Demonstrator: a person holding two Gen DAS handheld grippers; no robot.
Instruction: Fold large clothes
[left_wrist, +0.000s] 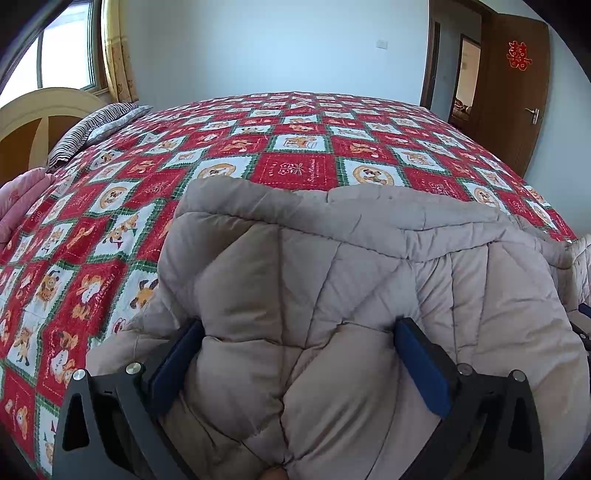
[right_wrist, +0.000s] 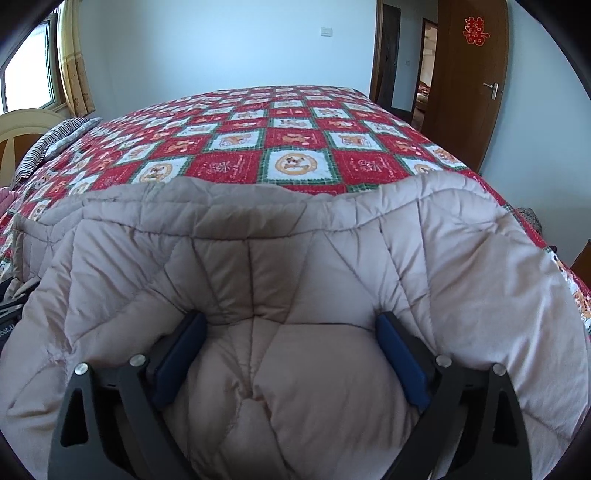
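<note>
A large beige quilted padded garment (left_wrist: 332, 258) lies on the near part of the bed, also in the right wrist view (right_wrist: 295, 251). My left gripper (left_wrist: 299, 328) has its blue-padded fingers (left_wrist: 177, 358) wide apart with a thick bulge of the beige fabric filling the gap between them. My right gripper (right_wrist: 291, 321) stands the same way, its fingers (right_wrist: 399, 354) wide apart around a puffed fold of the same garment. The fabric presses against the pads on both sides. The garment's far edge is a folded seam across the bed.
The bed carries a red, white and green patchwork cover (left_wrist: 295, 147) stretching to the far wall. A striped pillow (left_wrist: 92, 129) and headboard (left_wrist: 44, 114) are at the left, a pink cloth (left_wrist: 18, 206) at the left edge. An open brown door (left_wrist: 513, 81) is at the right.
</note>
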